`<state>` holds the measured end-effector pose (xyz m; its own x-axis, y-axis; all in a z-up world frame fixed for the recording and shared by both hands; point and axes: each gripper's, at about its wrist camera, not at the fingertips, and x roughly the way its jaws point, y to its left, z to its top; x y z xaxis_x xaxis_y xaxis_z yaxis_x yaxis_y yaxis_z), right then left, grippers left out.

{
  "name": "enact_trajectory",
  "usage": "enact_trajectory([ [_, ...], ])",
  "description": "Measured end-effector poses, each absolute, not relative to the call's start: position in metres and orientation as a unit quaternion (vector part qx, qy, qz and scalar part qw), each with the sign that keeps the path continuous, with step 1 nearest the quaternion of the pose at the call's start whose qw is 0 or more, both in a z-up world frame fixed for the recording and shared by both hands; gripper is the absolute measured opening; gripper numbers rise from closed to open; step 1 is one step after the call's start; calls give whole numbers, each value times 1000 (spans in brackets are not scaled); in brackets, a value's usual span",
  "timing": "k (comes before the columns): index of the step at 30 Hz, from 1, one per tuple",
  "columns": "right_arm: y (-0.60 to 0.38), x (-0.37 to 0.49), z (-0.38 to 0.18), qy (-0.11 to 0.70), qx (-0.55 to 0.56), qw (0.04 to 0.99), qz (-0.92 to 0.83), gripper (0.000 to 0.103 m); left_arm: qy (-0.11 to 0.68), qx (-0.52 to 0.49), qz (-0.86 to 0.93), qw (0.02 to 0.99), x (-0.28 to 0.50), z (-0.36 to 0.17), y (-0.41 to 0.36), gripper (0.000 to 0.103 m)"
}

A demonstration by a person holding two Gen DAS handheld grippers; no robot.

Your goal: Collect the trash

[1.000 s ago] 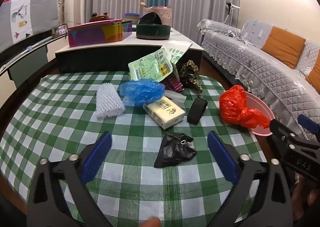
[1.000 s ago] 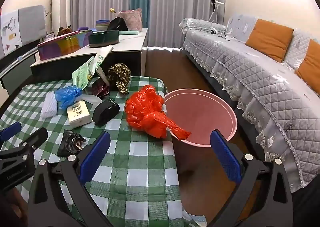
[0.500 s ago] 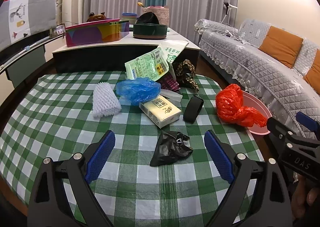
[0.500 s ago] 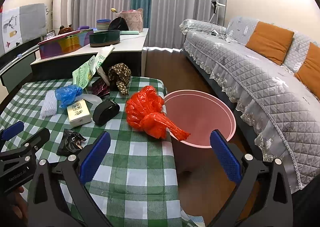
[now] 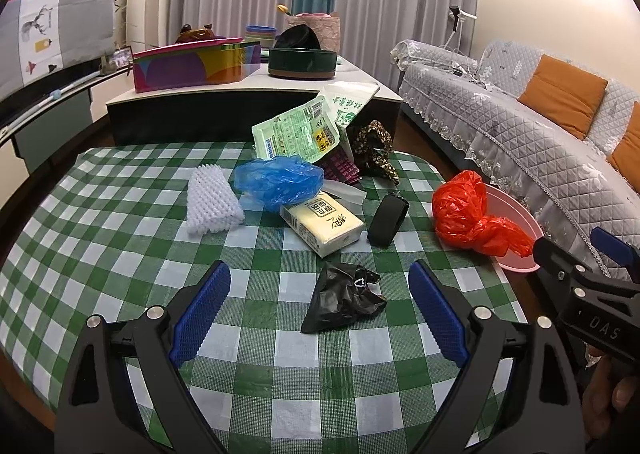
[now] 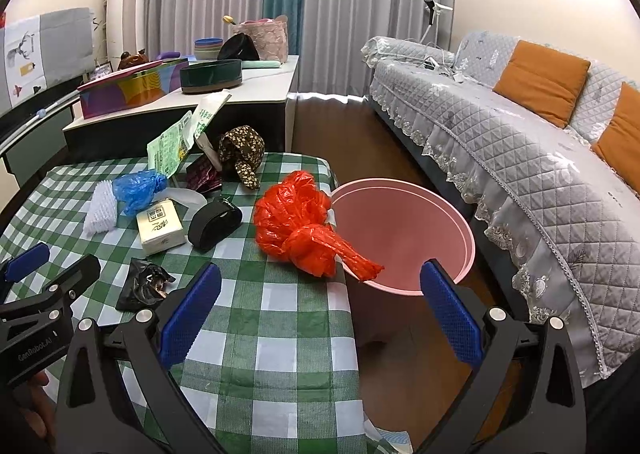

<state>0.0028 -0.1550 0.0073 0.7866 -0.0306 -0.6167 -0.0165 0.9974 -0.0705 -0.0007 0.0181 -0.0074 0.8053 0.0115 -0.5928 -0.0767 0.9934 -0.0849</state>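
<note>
Item: left gripper [image 5: 319, 306], jaws spread wide, holding nothing, hovering at lower centre of the left wrist view. It is bracketing the black bag [image 5: 344, 297], apparently lining up a pick.

Item: right gripper [image 6: 320, 308], likewise spread and empty, sitting low in the right wrist view, framing the table edge and pink basin [image 6: 448, 214], the likely receptacle for the trash.

Item: red bag [image 6: 306, 230], lying at the cloth's right edge, touching the basin rim; long axis running upper left to lower right, its knotted tail pointing over the basin.

Item: black bag, crumpled, lower centre; long axis roughly lower left to upper right.

Item: checked tablecloth [image 5: 100, 222], carrying a tissue pack [image 5: 322, 222], blue bag [image 5: 278, 180] and white foam net [image 5: 212, 206] at mid frame.
</note>
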Motion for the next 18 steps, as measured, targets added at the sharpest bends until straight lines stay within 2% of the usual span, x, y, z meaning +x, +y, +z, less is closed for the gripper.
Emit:
enact_trajectory([
  [18, -153, 3, 8, 326, -36, 945, -1, 92, 312, -50, 23, 949, -1, -5, 14, 88],
])
